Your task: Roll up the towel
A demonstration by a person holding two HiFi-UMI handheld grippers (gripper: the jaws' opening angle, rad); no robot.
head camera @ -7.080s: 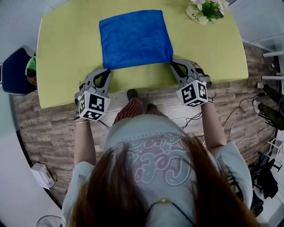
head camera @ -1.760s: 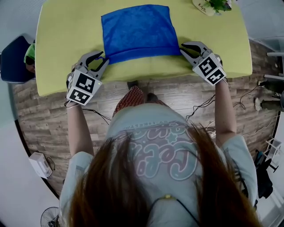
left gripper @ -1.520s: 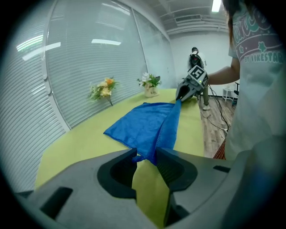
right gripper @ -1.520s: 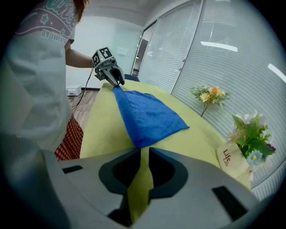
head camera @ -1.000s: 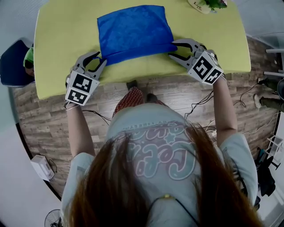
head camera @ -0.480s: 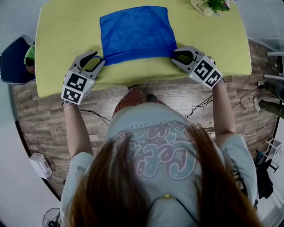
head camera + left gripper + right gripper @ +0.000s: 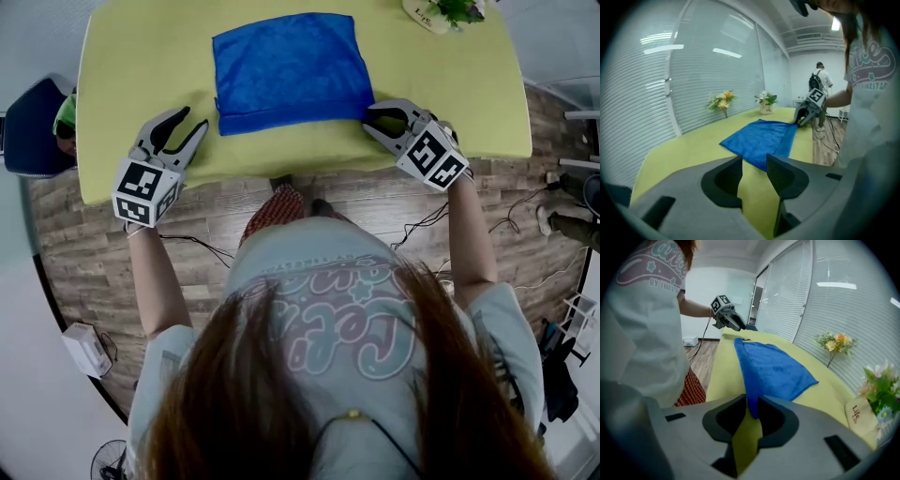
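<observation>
Yellow-green and matte, the table [image 7: 141,56] fills the upper part of my head view. Wood-plank floor [image 7: 309,202] lies below it, and a blue chair [image 7: 28,127] stands off its left end.

My left hand-held gripper [image 7: 190,120] has drawn back from the near left corner of the towel [image 7: 286,66]. It now hangs over bare table, clear of the cloth. Its jaws have just been opening, and in its own view they stand apart with only table showing between them. That corner is no longer held.

The towel lies flat in the middle of the table, with what looks like a narrow fold along its near edge.

On the right, my right hand-held gripper [image 7: 368,120] has moved onto the near right corner, and its jaws have just been closing. In the right gripper view they pinch a point of blue cloth. So only one side of the fold is pinned. I judge the roll is barely begun and the left side needs a fresh grip before the next turn.

Beyond the towel, at the far right, a pot of flowers [image 7: 441,14] sits on the table. The gripper views show white blinds [image 7: 843,296] behind glass along that side of the room.
</observation>
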